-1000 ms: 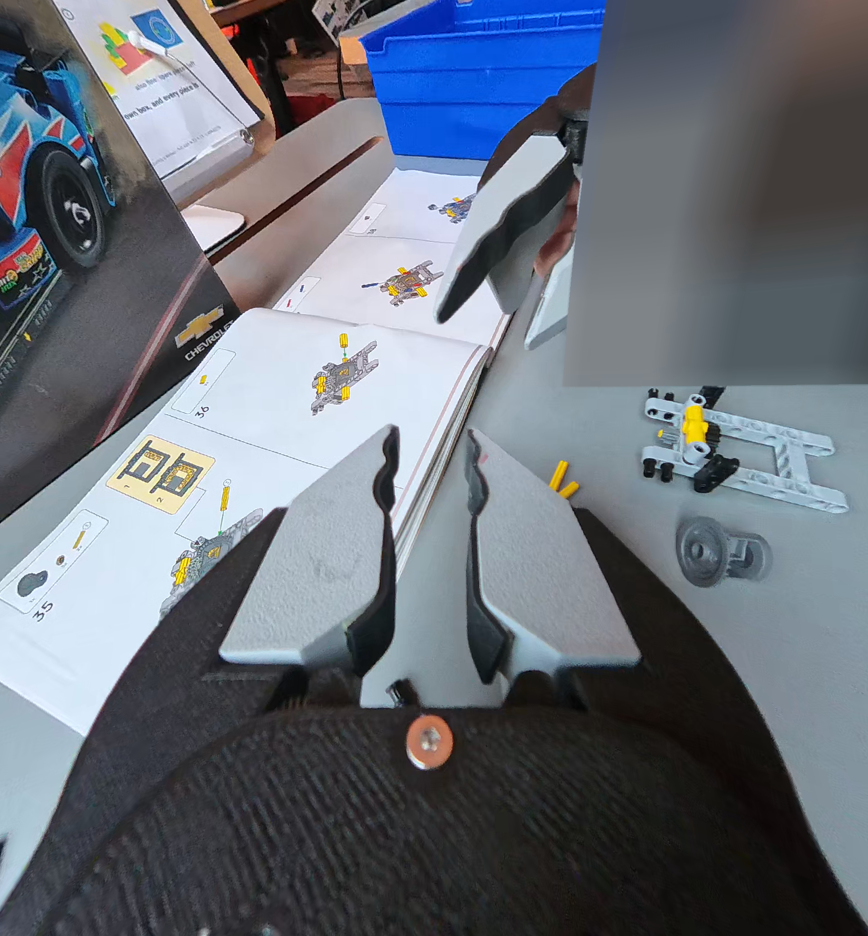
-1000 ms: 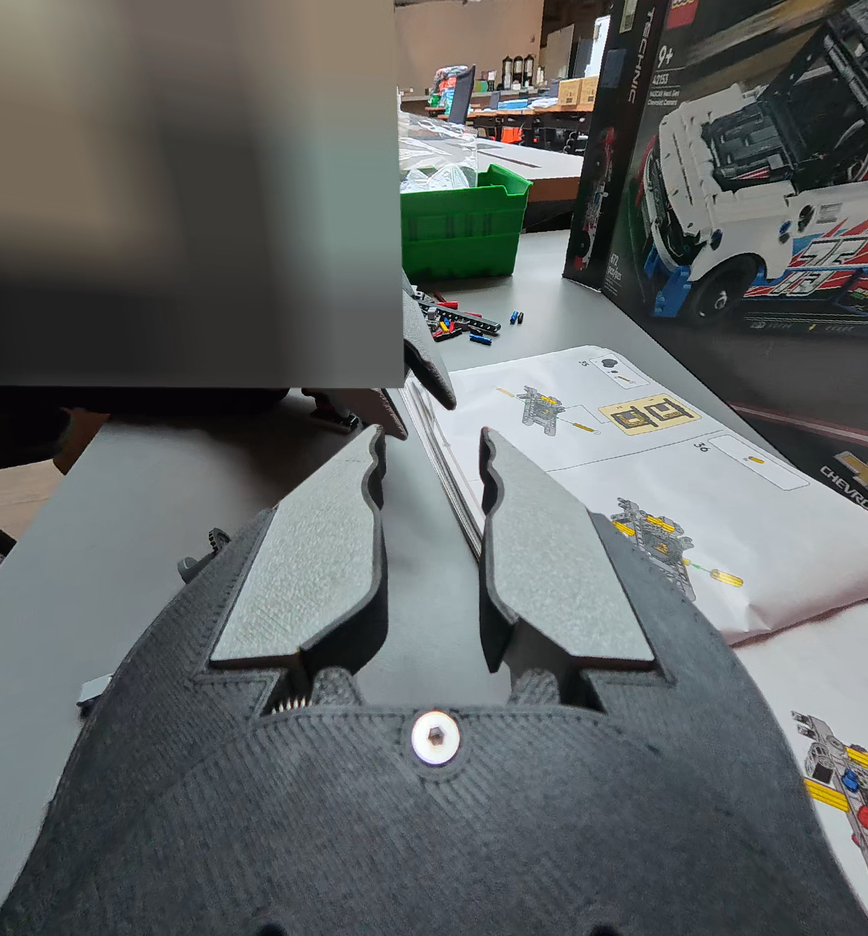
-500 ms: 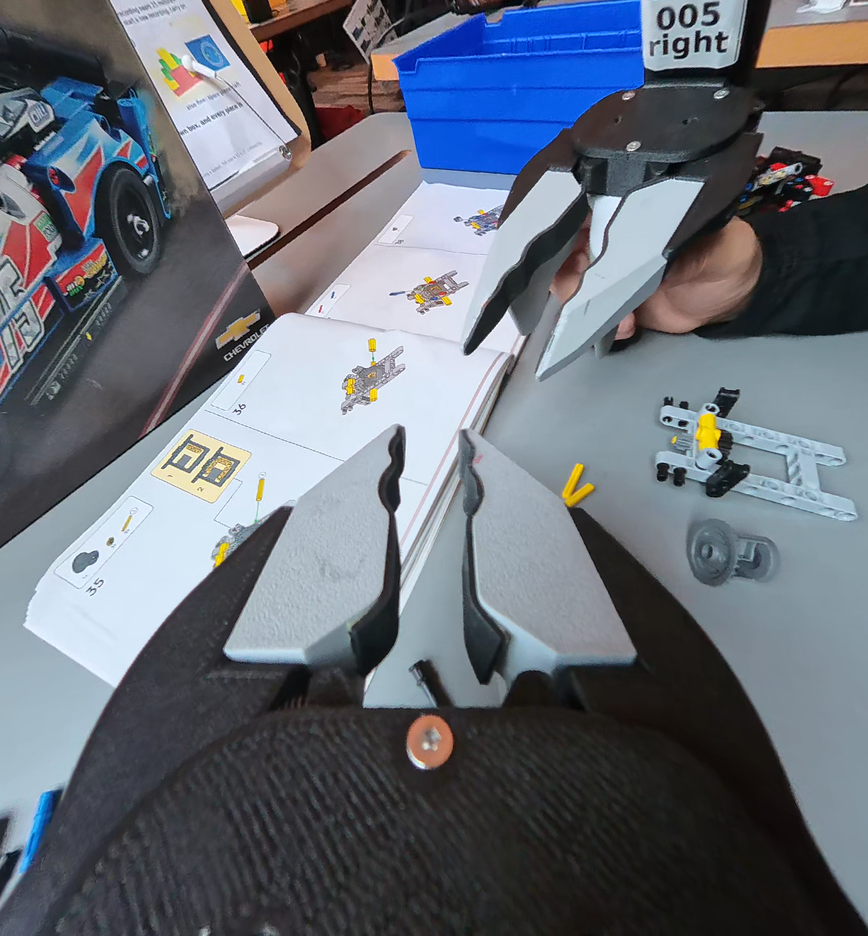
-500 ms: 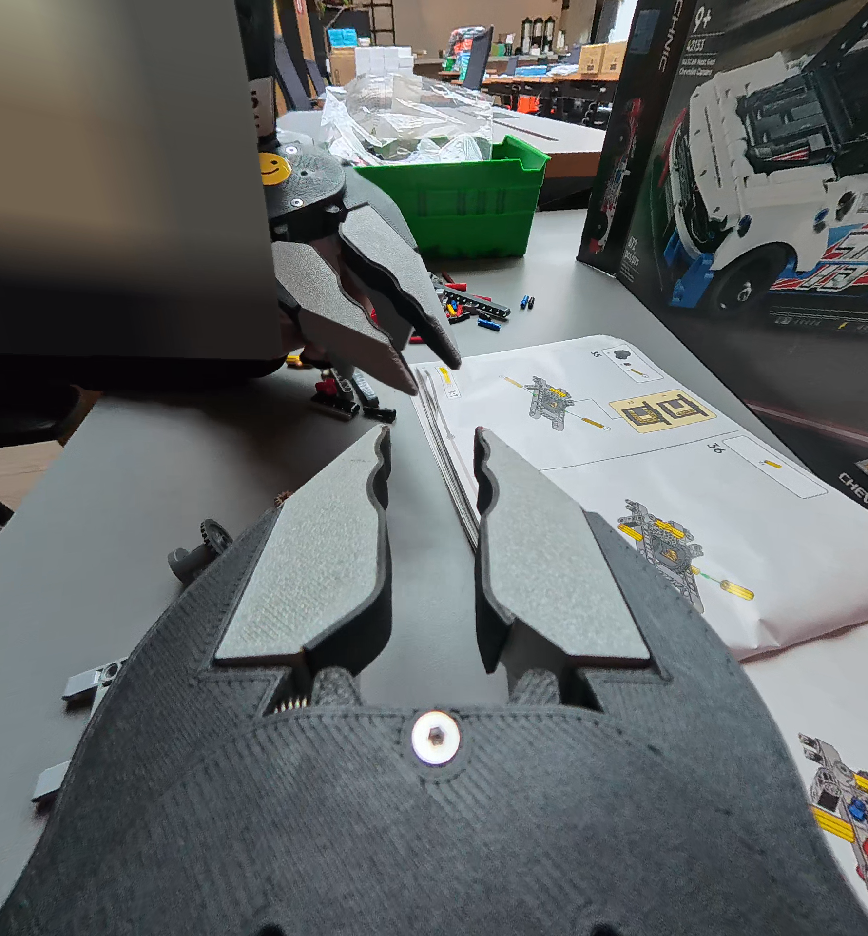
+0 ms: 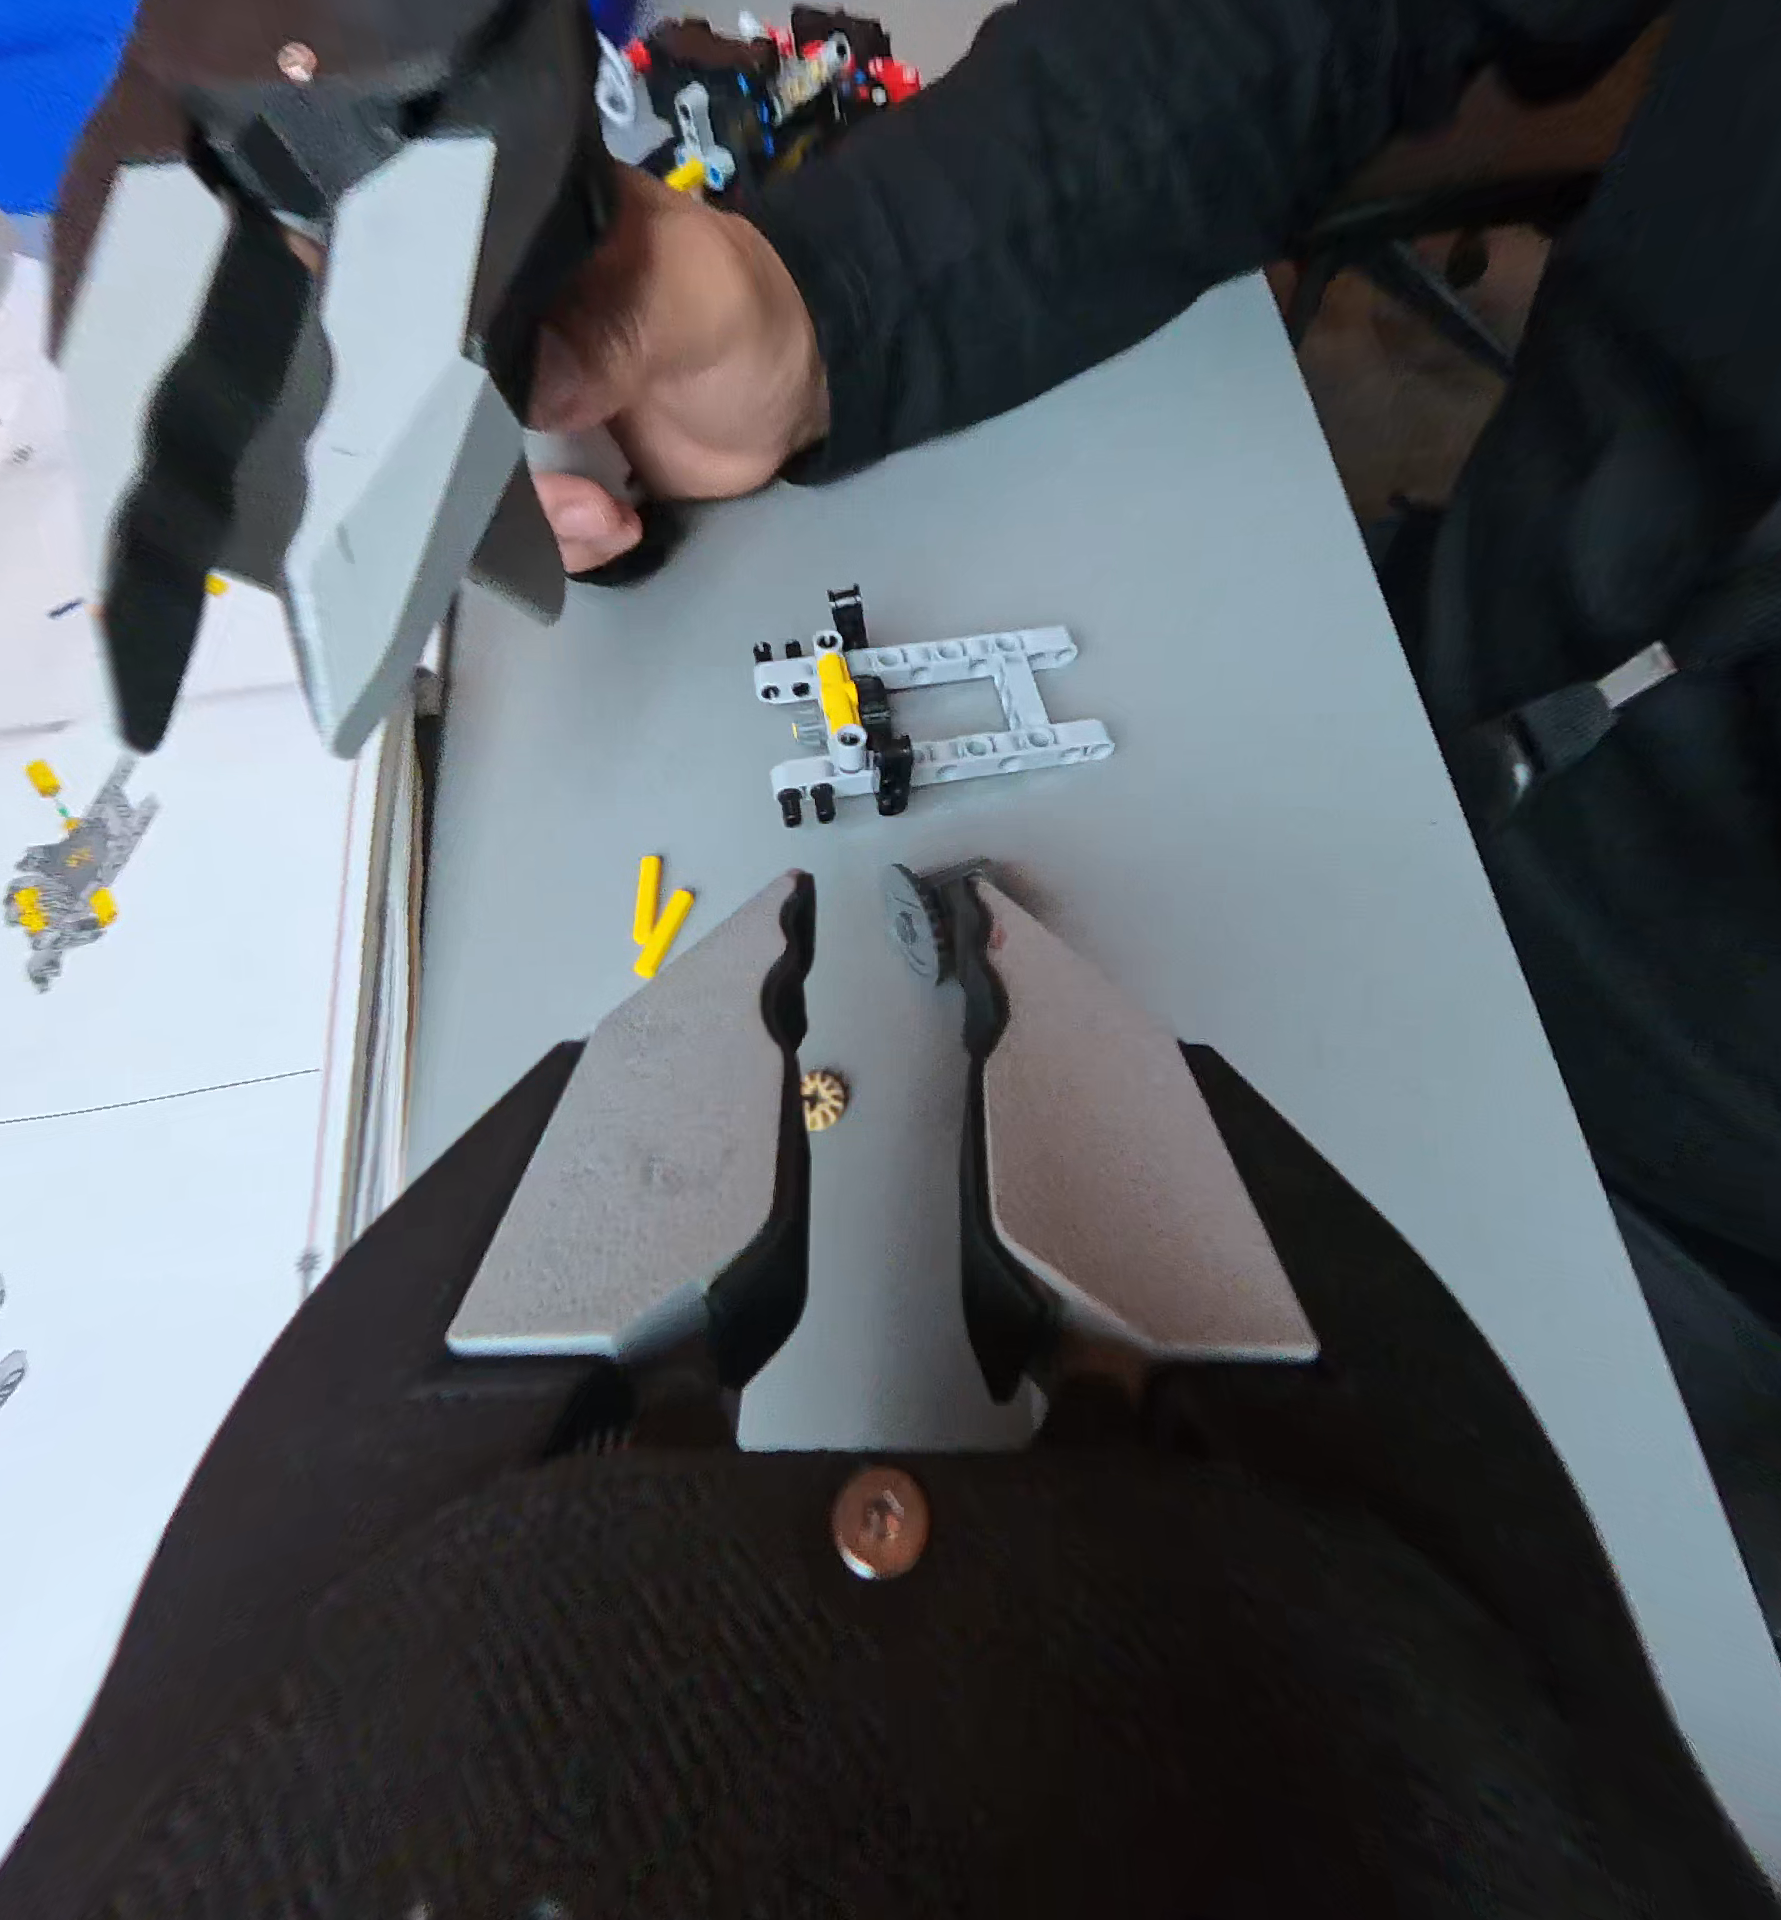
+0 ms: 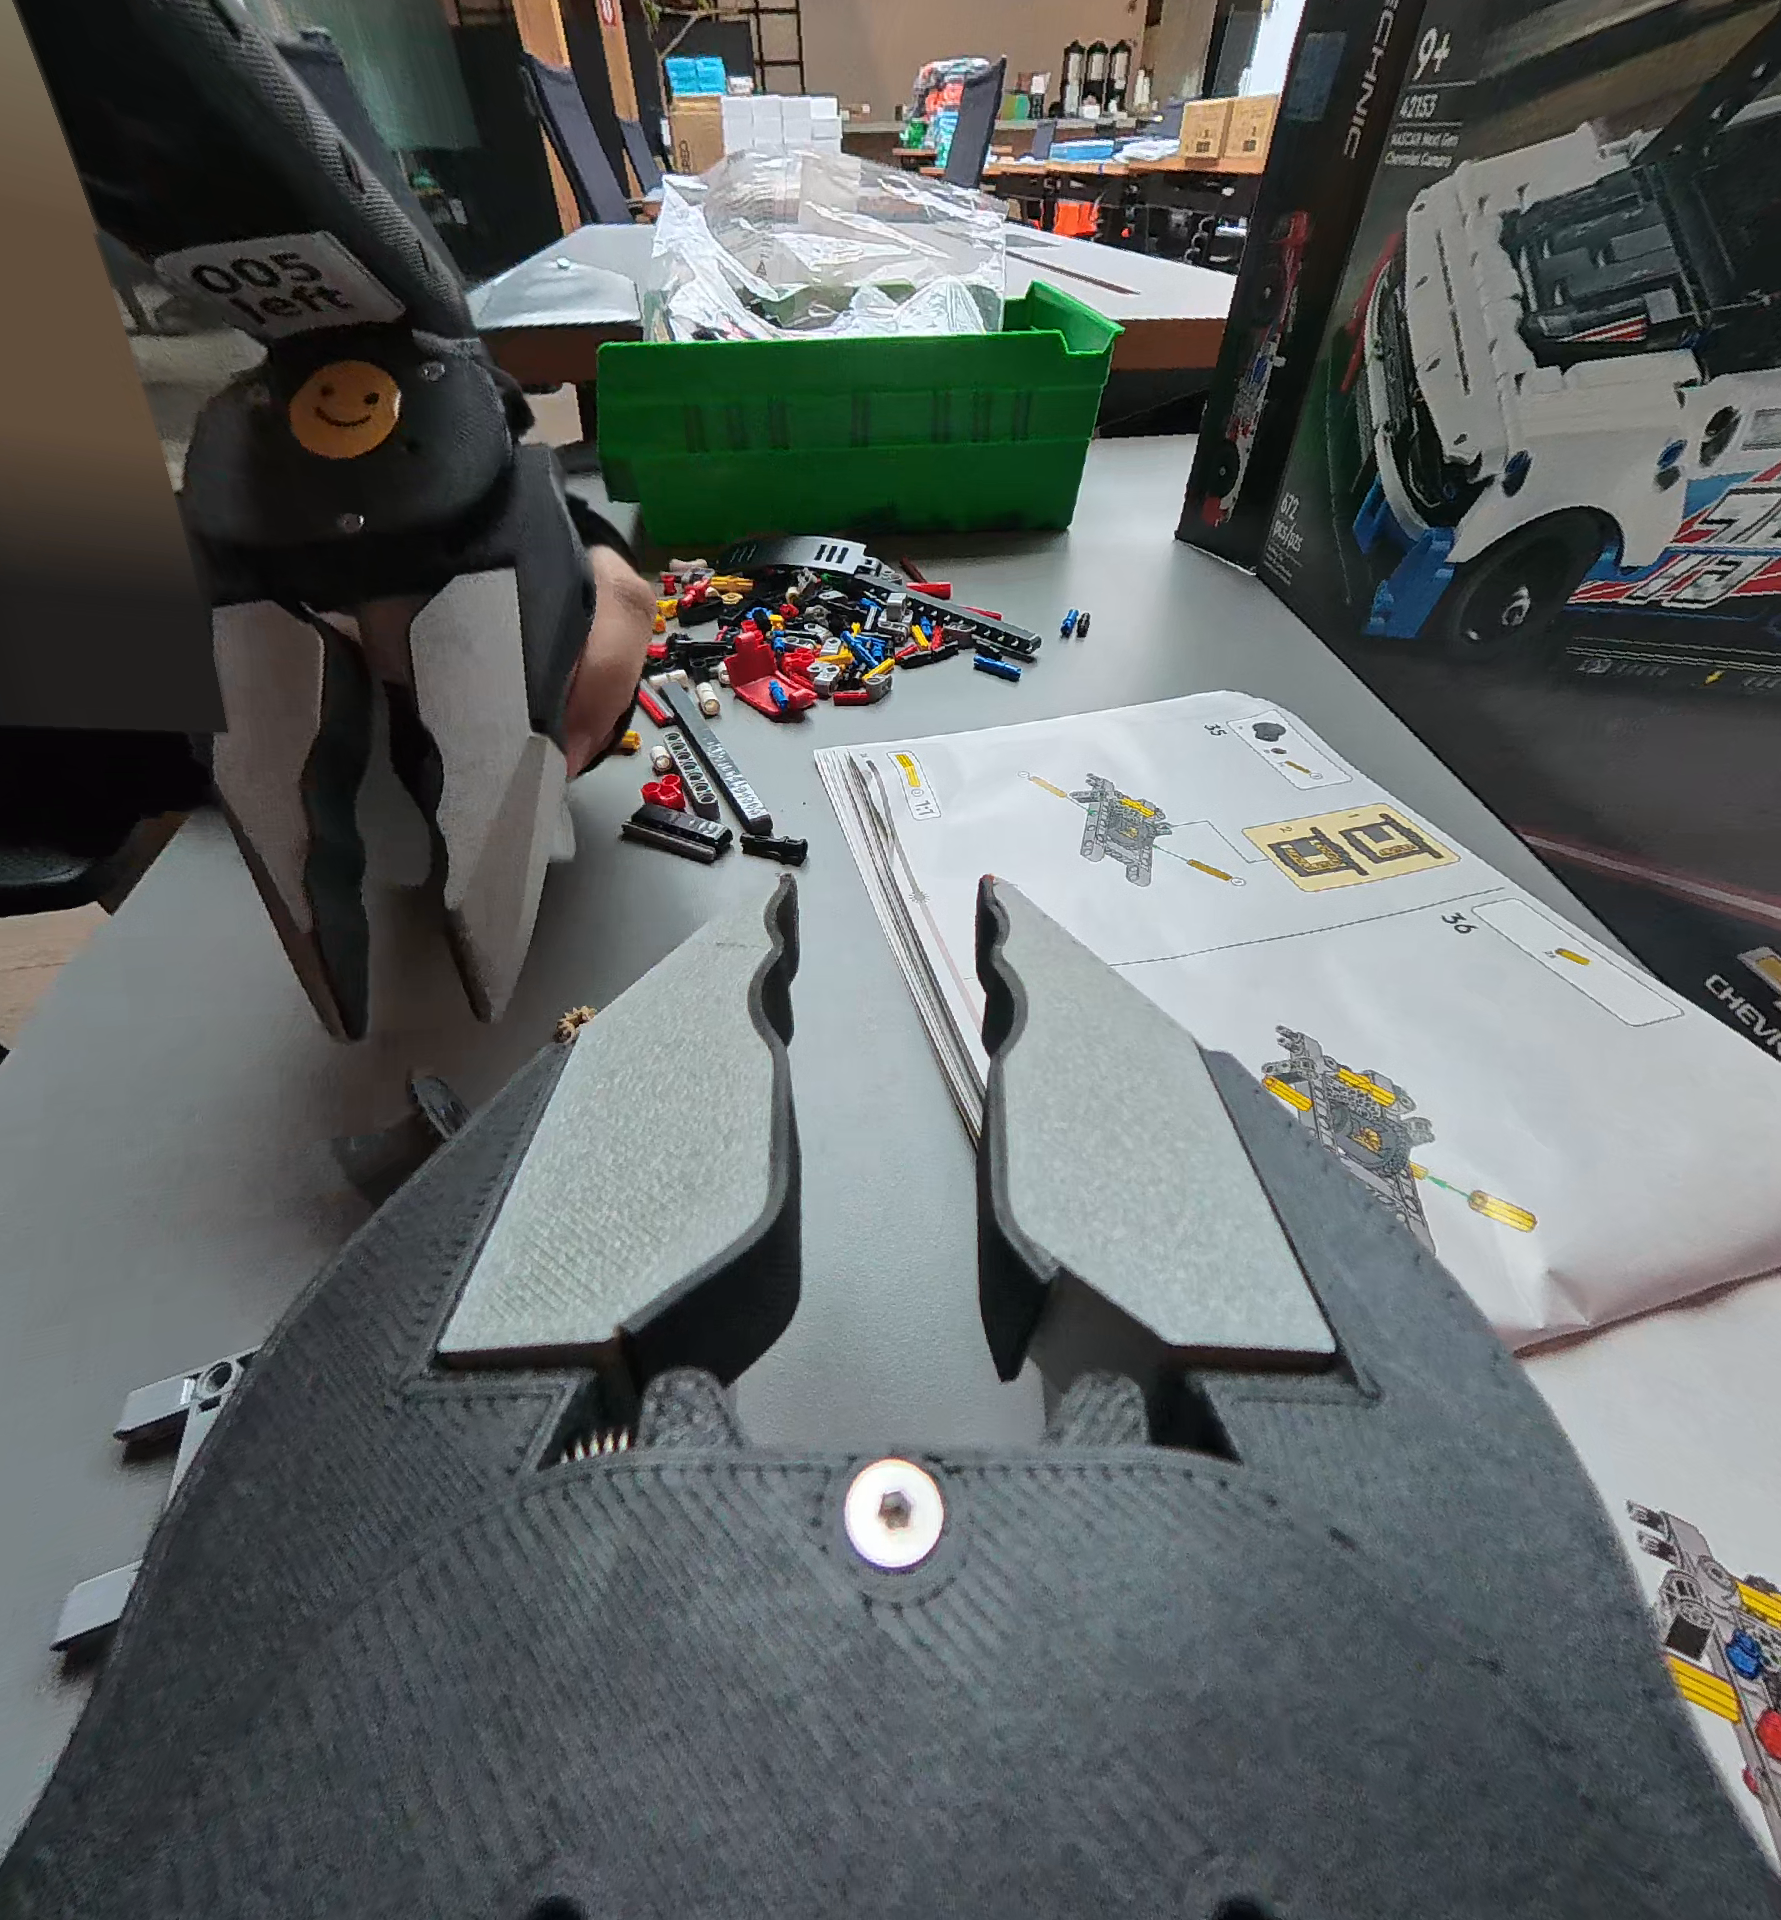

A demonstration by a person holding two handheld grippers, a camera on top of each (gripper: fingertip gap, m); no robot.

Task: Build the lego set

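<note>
The build looks to be at an early stage. One small sub-assembly exists: a light grey frame point(image 5: 933, 717) with black pins and a yellow piece, lying flat on the desk point(image 5: 1229, 935) at centre of the left wrist view. Just below it lie parts not yet fitted: two yellow pins point(image 5: 659, 925), a dark grey gear piece point(image 5: 922, 925) and a small tan gear point(image 5: 824, 1101). Most of the set remains loose in a pile of mixed pieces point(image 6: 813, 644) at the centre of the right wrist view, so nearly all the work appears to be left.

The left gripper point(image 5: 850, 914) hangs above the desk with its fingers apart and nothing between them, the dark grey gear piece just beside the right-hand fingertip. The right gripper point(image 6: 881, 914) is likewise parted and empty, pointed toward the edge of the open instruction booklet point(image 6: 1333, 987).

The desk is plain grey and smooth. A green bin point(image 6: 855, 436) holding clear plastic bags sits behind the pile, the set's box point(image 6: 1592, 416) stands at the right, and a blue bin point(image 5: 24, 83) shows in the upper left of the left wrist view. Beyond is a large workshop room with more desks, cartons and chairs.
</note>
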